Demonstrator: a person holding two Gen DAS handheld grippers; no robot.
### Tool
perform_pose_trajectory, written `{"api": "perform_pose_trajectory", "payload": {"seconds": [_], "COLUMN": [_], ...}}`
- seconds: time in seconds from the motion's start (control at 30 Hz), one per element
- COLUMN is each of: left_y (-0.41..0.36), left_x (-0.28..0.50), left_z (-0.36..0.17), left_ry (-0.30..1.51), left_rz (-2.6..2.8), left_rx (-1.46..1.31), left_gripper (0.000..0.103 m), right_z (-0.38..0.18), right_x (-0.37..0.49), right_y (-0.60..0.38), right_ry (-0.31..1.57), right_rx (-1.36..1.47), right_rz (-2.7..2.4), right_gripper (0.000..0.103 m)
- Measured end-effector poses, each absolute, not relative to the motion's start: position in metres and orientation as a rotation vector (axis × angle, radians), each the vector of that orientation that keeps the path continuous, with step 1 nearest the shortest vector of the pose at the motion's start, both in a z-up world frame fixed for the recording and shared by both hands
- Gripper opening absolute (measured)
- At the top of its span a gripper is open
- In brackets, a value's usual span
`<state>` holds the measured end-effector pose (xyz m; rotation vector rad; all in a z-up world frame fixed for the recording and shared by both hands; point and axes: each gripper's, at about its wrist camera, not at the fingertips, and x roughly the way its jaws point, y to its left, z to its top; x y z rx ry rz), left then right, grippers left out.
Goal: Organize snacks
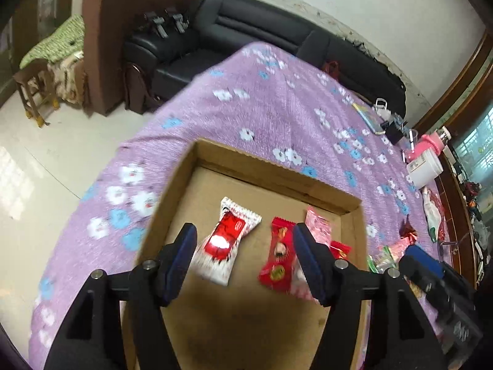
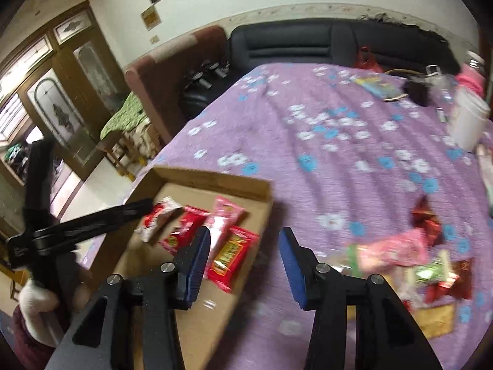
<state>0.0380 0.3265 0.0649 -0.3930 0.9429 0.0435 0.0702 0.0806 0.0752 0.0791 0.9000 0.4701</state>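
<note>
Both the left gripper point(image 1: 245, 242) and right gripper point(image 2: 245, 248) hang wide and empty over the box point(image 1: 277, 171), so next comes fetching another from the snack pile point(image 2: 400, 256) on the table point(image 2: 308, 154).

Purple floral tablecloth point(image 1: 277, 108) covered the table. Black leather sofa point(image 1: 255, 27) stood at the far side, a brown armchair point(image 1: 101, 46) left of it. White tub point(image 1: 425, 166) and pink bottle point(image 1: 431, 141) sat at far right. Wooden glazed doors point(image 2: 61, 92) lined the left wall.
</note>
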Motion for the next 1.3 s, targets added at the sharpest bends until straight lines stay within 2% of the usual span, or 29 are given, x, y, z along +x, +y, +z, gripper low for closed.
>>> {"api": "perform_pose_trajectory", "payload": {"seconds": [0.1,0.17,0.23,0.53,0.57,0.6,0.7,0.87,1.3], "left_y": [0.322,0.316,0.308,0.239,0.233,0.227,0.212,0.192,0.151], "left_x": [0.0,-0.027,-0.048,-0.11,-0.113,-0.114,-0.119,-0.127,-0.127], "left_z": [0.093,0.107,0.116,0.115,0.113,0.112,0.107,0.107,0.09], "left_ry": [0.872,0.832,0.801,0.805,0.809,0.816,0.836,0.836,0.894], "left_rz": [0.049,0.046,0.024,-0.11,-0.128,-0.143,-0.176,-0.212,-0.283], "left_rx": [-0.351,-0.334,-0.317,-0.203,-0.214,-0.228,-0.267,-0.254,-0.191], "left_gripper": [0.067,0.078,0.081,0.082,0.082,0.082,0.082,0.082,0.082], "right_z": [0.076,0.069,0.057,0.025,0.019,0.014,0.007,0.007,0.008], "right_x": [0.066,0.066,0.066,0.081,0.088,0.09,0.095,0.065,-0.03], "right_y": [0.044,0.016,-0.009,-0.033,-0.029,-0.027,-0.034,-0.052,-0.102], "right_ry": [0.892,0.899,0.926,0.948,0.965,0.98,1.035,1.111,1.099], "right_rx": [0.074,0.071,0.066,-0.003,-0.016,-0.027,0.032,0.029,-0.096], "right_rz": [0.396,0.325,0.261,0.126,0.125,0.124,0.165,0.241,0.29], "right_gripper": [0.05,0.05,0.05,0.05,0.052,0.061,0.063,0.038,0.04]}}
